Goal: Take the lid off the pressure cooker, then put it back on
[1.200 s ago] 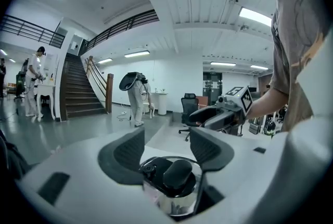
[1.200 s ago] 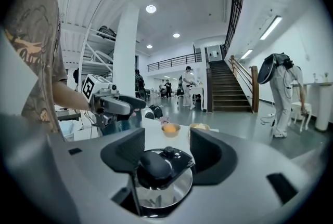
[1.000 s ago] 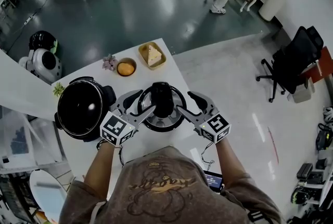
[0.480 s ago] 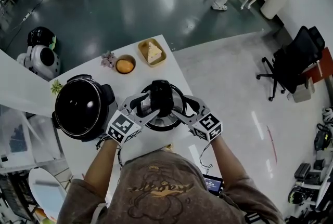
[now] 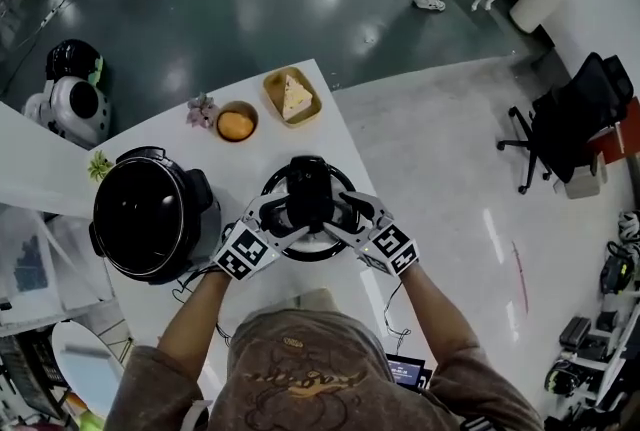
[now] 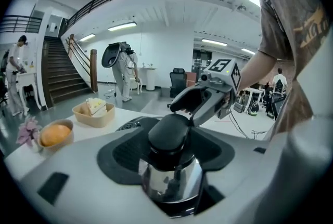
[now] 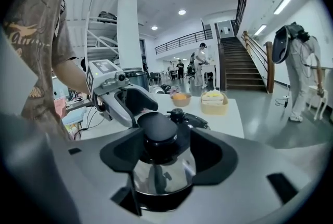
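Left gripper (image 5: 285, 219): clenched on the lid (image 5: 335, 184) knob (image 5: 310, 187).
Right gripper (image 5: 338, 219): clenched on the same knob.
Cooker pot (image 5: 150, 219): open, left of lid.

Left hand-held gripper (image 5: 283, 214) and right hand-held gripper (image 5: 340, 213) together clasp the lid (image 5: 308, 182).

1. L gripper (image 5: 279, 216), near left: jaws clamped on lid handle (image 5: 310, 189), pointing down and inward.
2. R gripper (image 5: 346, 216), near right: jaws wide, gripping same handle from opp. side.
3. L forearm (image 5: 193, 311) & R forearm (image 5: 431, 304) bare, converging fwd.
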The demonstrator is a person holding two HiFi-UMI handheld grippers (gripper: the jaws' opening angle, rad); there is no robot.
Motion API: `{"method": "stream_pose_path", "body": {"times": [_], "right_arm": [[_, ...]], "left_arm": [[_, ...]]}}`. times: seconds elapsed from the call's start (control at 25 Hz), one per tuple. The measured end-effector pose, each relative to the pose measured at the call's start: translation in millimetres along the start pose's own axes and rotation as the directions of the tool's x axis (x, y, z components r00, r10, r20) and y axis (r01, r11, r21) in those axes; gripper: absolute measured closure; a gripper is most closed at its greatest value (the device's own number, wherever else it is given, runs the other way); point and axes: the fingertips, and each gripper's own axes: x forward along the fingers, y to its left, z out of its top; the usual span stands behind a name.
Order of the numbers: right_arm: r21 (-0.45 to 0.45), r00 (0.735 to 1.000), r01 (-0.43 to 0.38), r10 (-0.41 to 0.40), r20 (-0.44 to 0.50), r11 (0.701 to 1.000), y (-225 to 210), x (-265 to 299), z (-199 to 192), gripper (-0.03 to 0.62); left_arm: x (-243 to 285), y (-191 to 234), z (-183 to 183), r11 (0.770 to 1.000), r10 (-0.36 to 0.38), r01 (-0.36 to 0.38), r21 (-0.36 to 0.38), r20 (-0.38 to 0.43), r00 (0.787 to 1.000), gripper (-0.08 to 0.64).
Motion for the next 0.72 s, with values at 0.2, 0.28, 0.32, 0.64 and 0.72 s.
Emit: {"method": "stream_pose_path", "body": {"times": [0.2, 0.28, 0.32, 0.64, 0.72], "right_arm": [[0.016, 0.999, -0.045, 0.045, 0.018, 0.999, 1, 3, -2, 0.310], [0.014, 0.998, -0.066, 0.066, 0.017, 0.998, 3, 6, -2, 0.309], [0.012, 0.997, -0.077, 0.076, 0.018, 0.997, 4, 7, -2, 0.308], [-0.023, 0.989, -0.145, 0.146, 0.010, 0.989, 8, 14, -2, 0.311], [-0.034, 0.986, -0.165, 0.165, 0.006, 0.986, 12, 18, -2, 0.321]], "left_arm": [[13, -1, -10, 1.000, -0.025, 0.025, -0.011, -0.012, 1.000, 0.273], [15, -1, -11, 0.999, -0.033, 0.033, -0.014, -0.008, 0.999, 0.275], [15, -1, -11, 0.999, -0.037, 0.037, -0.014, -0.005, 0.999, 0.276], [18, -2, -9, 0.997, -0.079, 0.079, -0.008, 0.002, 0.997, 0.279], [18, -2, -9, 0.996, -0.087, 0.087, -0.008, 0.002, 0.996, 0.279]]}}
